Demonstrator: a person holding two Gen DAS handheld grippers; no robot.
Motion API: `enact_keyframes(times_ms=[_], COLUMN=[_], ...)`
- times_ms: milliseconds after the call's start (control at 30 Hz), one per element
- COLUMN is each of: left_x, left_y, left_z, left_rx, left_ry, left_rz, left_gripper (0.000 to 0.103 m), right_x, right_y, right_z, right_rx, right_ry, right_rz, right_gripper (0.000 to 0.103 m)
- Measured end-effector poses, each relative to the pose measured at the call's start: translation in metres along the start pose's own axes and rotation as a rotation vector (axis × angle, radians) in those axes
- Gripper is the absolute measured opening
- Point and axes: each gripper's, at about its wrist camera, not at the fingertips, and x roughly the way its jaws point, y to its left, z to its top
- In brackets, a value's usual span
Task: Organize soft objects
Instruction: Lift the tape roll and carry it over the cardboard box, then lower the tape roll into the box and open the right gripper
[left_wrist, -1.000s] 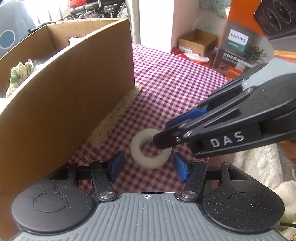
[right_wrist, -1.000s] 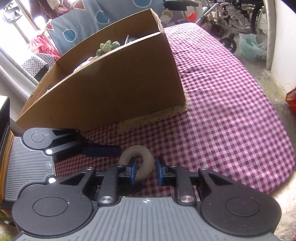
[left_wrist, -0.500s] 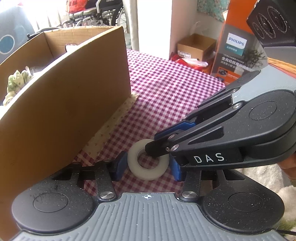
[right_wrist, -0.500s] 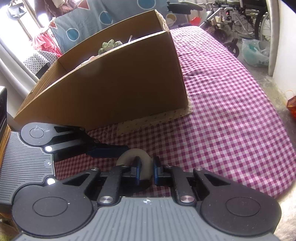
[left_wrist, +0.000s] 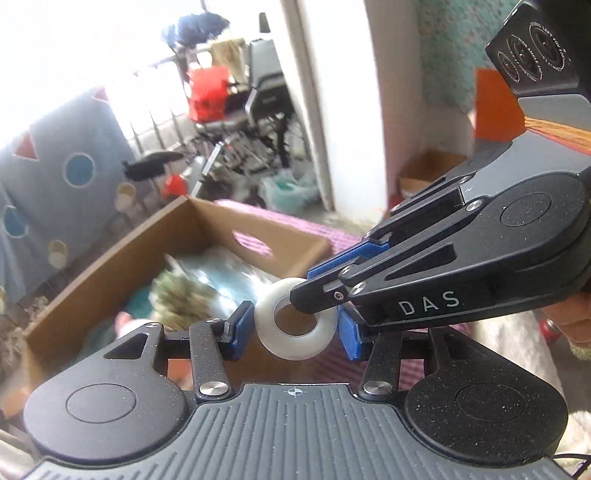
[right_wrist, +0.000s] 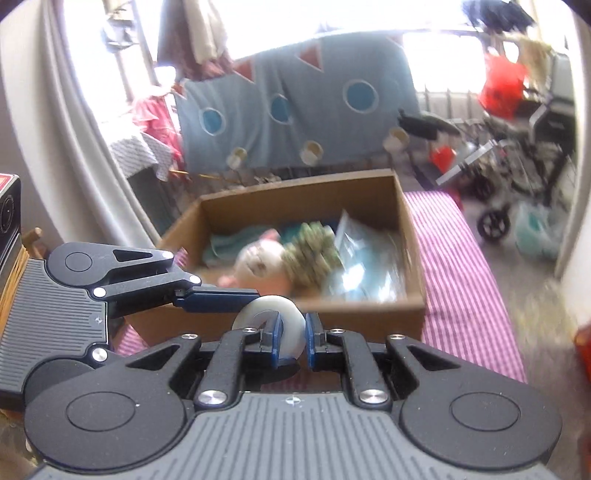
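Observation:
A white soft ring (left_wrist: 295, 325) is held in the air by both grippers. My left gripper (left_wrist: 293, 330) is shut on its outer sides. My right gripper (right_wrist: 291, 341) is shut on one wall of the ring (right_wrist: 291, 314), one finger through its hole. In the left wrist view the right gripper (left_wrist: 328, 291) reaches in from the right. In the right wrist view the left gripper's finger (right_wrist: 218, 297) comes from the left. Ahead and below is an open cardboard box (right_wrist: 410, 236) holding a plush toy (right_wrist: 258, 262), a green soft item (right_wrist: 314, 251) and a plastic bag (right_wrist: 365, 254).
The box (left_wrist: 92, 273) stands on a table with a red-and-white checked cloth (right_wrist: 458, 266). A white fluffy item (left_wrist: 517, 339) lies at the right. A blue blanket (right_wrist: 295, 96) hangs behind, and a wheelchair (right_wrist: 517, 147) stands at the back right.
Both grippers have lifted the ring off the tablecloth to above the box's near wall. The left gripper has closed on the ring. The box's inside now shows.

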Motion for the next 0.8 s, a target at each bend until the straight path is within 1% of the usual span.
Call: enact_keyframes(times_ms=[100, 167, 233, 333, 433, 500, 600, 700, 800], left_x=[-0.015, -0.018, -0.013, 0.006, 0.030, 0.050, 0.080, 0.106, 0.124], left_y=[0.021, 0.037, 0.056, 0.086, 0.116, 0.134, 0.153, 0.162, 0.166], left_z=[0.017, 0.026, 0.035, 0.040, 0.034, 0.027, 0.012, -0.002, -0.014], left_rx=[-0.008, -0.014, -0.029, -0.093, -0.198, -0.275, -0.375, -0.448, -0.487], left_ry=[-0.035, -0.036, -0.019, 0.044, 0.129, 0.196, 0.298, 0.385, 0.444], left_rz=[0.051, 0.083, 0.100, 0.085, 0.026, -0.038, -0.148, -0.254, -0.323], left_gripper=[0.048, 0.048, 0.048, 0.048, 0.048, 0.048, 0.048, 0.049, 0.049], right_x=[0.011, 0.027, 0.051, 0.095, 0.137, 0.163, 0.187, 0.201, 0.216], right_y=[0.008, 0.007, 0.004, -0.005, -0.016, -0.023, -0.035, -0.047, -0.054], right_z=[0.038, 0.061, 0.082, 0.102, 0.109, 0.107, 0.091, 0.074, 0.066], right_rx=[-0.055, -0.067, -0.066, -0.031, -0.007, 0.009, 0.033, 0.060, 0.082], right_ry=[-0.004, 0.027, 0.086, 0.209, 0.342, 0.430, 0.550, 0.645, 0.711], right_rz=[0.043, 0.081, 0.121, 0.170, 0.192, 0.198, 0.206, 0.209, 0.212], right_gripper=[0.015, 0.015, 0.015, 0.015, 0.016, 0.016, 0.016, 0.016, 0.016])
